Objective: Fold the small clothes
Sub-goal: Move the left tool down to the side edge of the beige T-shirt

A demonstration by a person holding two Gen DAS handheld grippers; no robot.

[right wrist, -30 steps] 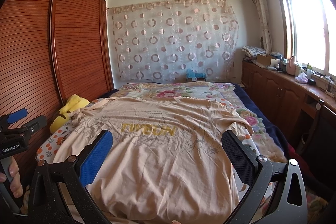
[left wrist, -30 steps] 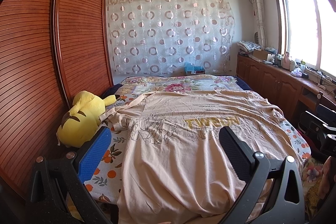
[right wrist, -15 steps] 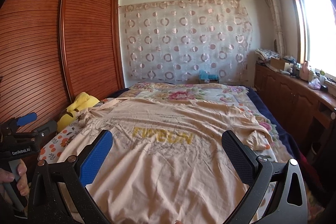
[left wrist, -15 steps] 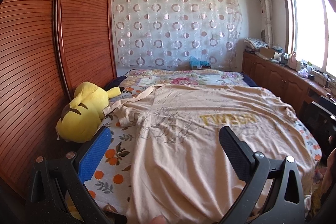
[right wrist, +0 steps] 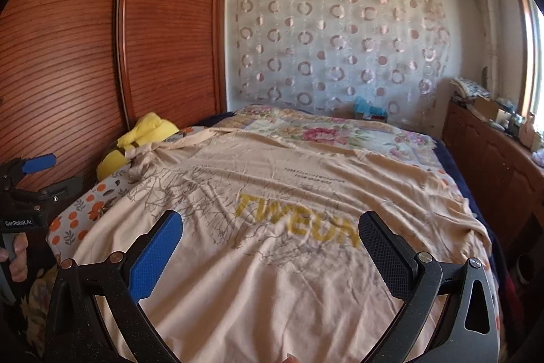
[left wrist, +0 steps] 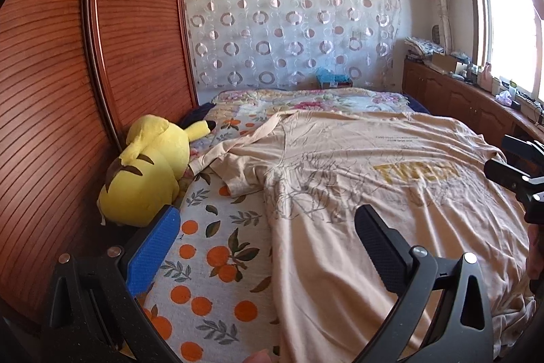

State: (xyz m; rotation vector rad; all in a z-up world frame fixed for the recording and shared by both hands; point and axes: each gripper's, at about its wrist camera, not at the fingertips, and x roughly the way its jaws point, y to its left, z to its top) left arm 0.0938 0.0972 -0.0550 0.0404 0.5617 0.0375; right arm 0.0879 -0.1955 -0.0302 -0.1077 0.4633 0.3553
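Jaws are held wide apart on both grippers, and nothing is gripped. On the left gripper (left wrist: pixel 265 247) a ribbed blue pad (left wrist: pixel 153 249) and a black cross-hatched pad (left wrist: pixel 377 247) are seen; the right gripper (right wrist: pixel 272 254) is built alike. A peach T-shirt (right wrist: pixel 272 193), soft and creased, is spread flat on the bed (left wrist: pixel 210 261), yellow lettering and a fine line drawing showing on it. From the right wrist, the shirt is framed between the jaws, beneath and ahead. From the left wrist, the shirt's left edge lies between the jaws, with orange-printed sheet under the blue pad. A yellow plush toy (left wrist: pixel 146 172) is leaned against the slatted wooden wardrobe (left wrist: pixel 51 91).
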